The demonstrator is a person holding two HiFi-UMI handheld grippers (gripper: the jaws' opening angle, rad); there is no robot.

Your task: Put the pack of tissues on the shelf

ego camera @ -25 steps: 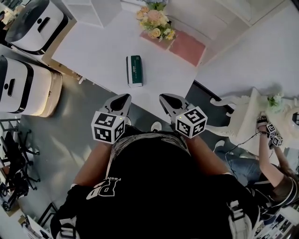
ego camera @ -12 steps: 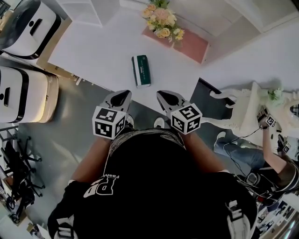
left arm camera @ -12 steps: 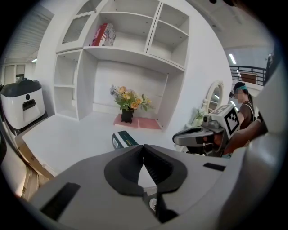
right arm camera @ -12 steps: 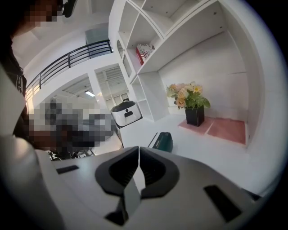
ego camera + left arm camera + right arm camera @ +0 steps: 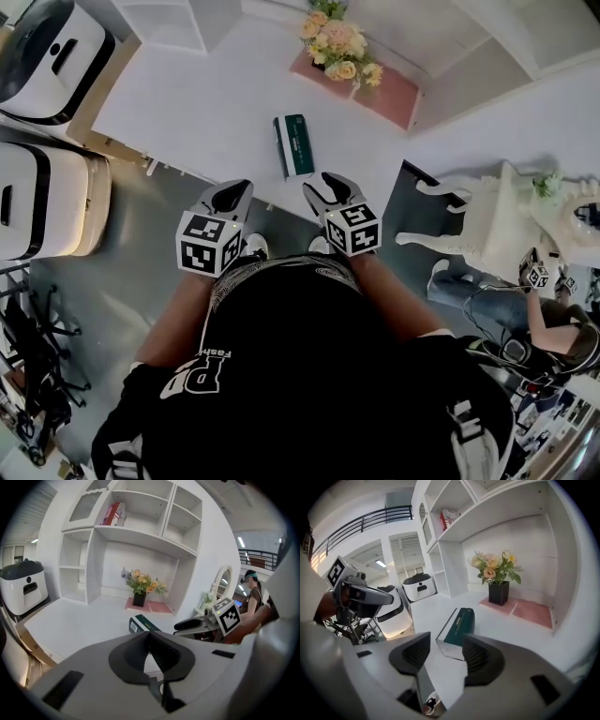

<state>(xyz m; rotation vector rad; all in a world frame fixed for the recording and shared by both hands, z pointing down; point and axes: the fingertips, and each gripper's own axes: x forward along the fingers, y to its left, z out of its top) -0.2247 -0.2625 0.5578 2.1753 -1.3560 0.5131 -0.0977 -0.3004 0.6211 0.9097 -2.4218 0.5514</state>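
Observation:
The pack of tissues (image 5: 294, 144), dark green with a white side, lies flat on the white table (image 5: 187, 103) near its front edge. In the right gripper view the pack (image 5: 457, 630) lies just beyond the jaws. My right gripper (image 5: 321, 187) is at the table's edge right below the pack; its jaws have just been opening and nothing is between them (image 5: 446, 643). My left gripper (image 5: 233, 190) hovers beside it to the left, its pads meeting, and holds nothing (image 5: 150, 633). The pack (image 5: 140, 623) shows just past its tips.
A white shelf unit (image 5: 140, 531) rises behind the table, with a red box (image 5: 115, 513) on an upper shelf. A flower vase (image 5: 342, 42) stands on a pink mat (image 5: 386, 96). White machines (image 5: 42, 47) stand left. A white ornate stand (image 5: 487, 225) and a person (image 5: 553, 328) are right.
Both grippers have moved forward to the table's front edge, closer to the pack. The right gripper's jaws have opened; the left's stay together.

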